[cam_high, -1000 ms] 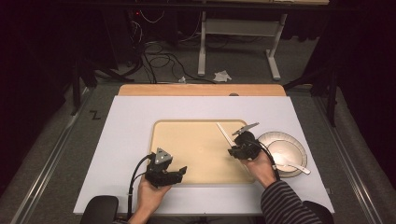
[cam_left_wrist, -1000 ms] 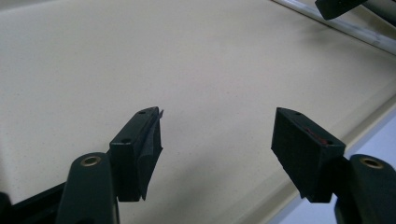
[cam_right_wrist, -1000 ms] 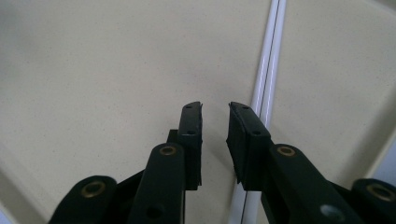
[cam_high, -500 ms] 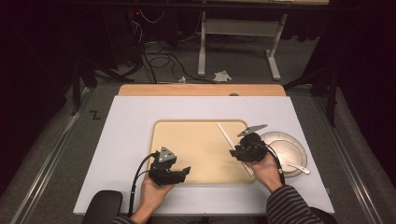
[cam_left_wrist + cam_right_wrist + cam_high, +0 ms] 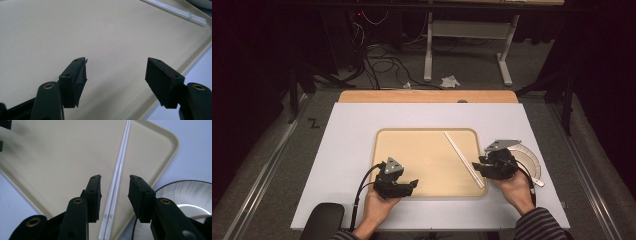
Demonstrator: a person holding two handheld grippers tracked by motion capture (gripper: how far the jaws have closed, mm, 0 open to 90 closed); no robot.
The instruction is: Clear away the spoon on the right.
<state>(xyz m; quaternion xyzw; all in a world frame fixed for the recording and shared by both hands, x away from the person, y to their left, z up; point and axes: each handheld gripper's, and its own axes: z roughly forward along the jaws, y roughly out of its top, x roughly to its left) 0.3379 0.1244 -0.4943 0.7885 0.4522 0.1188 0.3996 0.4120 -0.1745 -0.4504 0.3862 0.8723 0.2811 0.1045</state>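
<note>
White chopsticks (image 5: 463, 158) now lie on your tan tray (image 5: 412, 150), centre frame; your right gripper (image 5: 114, 195) jaws, just opening, straddle them untouched. Left gripper (image 5: 116, 75) jaws spread, empty. Plate (image 5: 532, 159) remains.

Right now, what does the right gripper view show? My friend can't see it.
Two black fingers of the right gripper stand open, having just been opening, above a pair of white chopsticks lying on a tan tray. The chopsticks are not gripped. A white plate sits beside the tray at lower right.
</note>
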